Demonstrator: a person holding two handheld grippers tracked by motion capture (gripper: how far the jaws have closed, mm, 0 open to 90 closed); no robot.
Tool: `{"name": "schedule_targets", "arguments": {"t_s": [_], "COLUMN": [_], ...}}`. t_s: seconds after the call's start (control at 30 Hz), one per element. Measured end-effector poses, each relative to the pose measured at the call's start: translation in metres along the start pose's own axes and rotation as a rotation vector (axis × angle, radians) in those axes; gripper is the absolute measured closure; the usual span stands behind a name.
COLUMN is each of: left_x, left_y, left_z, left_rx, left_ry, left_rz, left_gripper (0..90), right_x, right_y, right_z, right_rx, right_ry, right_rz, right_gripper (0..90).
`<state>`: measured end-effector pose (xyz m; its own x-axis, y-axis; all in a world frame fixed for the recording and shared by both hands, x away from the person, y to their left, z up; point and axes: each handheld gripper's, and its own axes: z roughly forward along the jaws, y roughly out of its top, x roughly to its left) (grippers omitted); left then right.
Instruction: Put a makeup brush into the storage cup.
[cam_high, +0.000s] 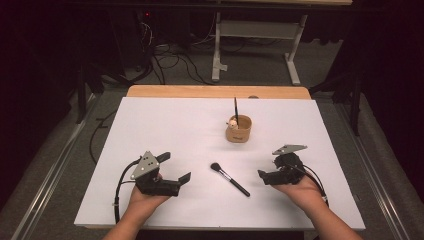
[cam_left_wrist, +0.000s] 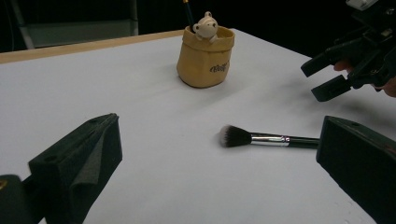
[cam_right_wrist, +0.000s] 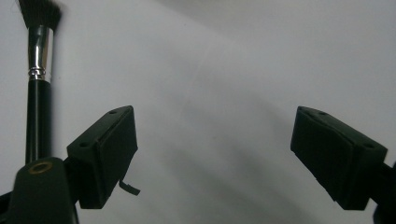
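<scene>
A black-handled makeup brush (cam_high: 230, 179) with a silver ferrule lies flat on the white table top (cam_high: 165, 125), bristles toward the far left. My left gripper (cam_high: 176, 167) rests to its left, open and empty; in the left gripper view the brush (cam_left_wrist: 271, 138) lies just beyond the gap of that gripper (cam_left_wrist: 219, 172). My right gripper (cam_high: 267, 170) sits to the brush's right, open with nothing between its jaws. In the right gripper view the brush (cam_right_wrist: 37, 93) runs outside the left jaw of this gripper (cam_right_wrist: 215, 154). The right gripper (cam_left_wrist: 327, 74) also shows far off in the left gripper view.
A tan sack-shaped holder (cam_high: 238, 129) with a small bear figure (cam_left_wrist: 205, 25) stands beyond the brush, a dark stick (cam_high: 235, 107) upright in it. A wooden strip (cam_high: 215, 91) edges the table's far side. Cables and a white frame (cam_high: 255, 30) lie on the floor behind.
</scene>
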<state>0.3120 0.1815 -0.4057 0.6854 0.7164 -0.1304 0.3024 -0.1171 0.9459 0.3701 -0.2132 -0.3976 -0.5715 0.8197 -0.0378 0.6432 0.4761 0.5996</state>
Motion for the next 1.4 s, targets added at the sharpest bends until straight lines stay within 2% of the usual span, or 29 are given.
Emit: {"name": "schedule_targets", "arguments": {"t_s": [0.27,0.67,0.8,1.07,1.3,1.4], "left_x": [-0.003,-0.002,-0.003,-0.003,-0.003,-0.003], "left_y": [-0.001,0.000,0.000,0.000,0.000,0.000], "left_z": [0.003,0.001,0.001,0.001,0.001,0.001], "left_rx": [0.010,0.006,0.004,0.003,0.002,0.002], "left_ry": [-0.011,-0.011,-0.012,-0.013,-0.012,-0.012], "left_rz": [0.006,0.010,0.011,0.010,0.010,0.010], "left_gripper": [1.0,0.9,0.9,1.0,0.9,0.9], "right_x": [0.002,0.002,0.005,0.011,0.017,0.019], "right_y": [0.003,0.006,0.009,0.011,0.014,0.017], "right_z": [0.004,0.004,0.006,0.007,0.006,0.005], "right_rx": [0.067,0.148,0.181,0.224,0.277,0.290], "right_ry": [0.015,0.027,0.023,0.044,0.035,0.039], "right_rz": [-0.018,-0.016,-0.031,-0.050,-0.101,-0.104], "right_gripper": [17.5,20.1,20.4,21.9,23.8,25.8]}}
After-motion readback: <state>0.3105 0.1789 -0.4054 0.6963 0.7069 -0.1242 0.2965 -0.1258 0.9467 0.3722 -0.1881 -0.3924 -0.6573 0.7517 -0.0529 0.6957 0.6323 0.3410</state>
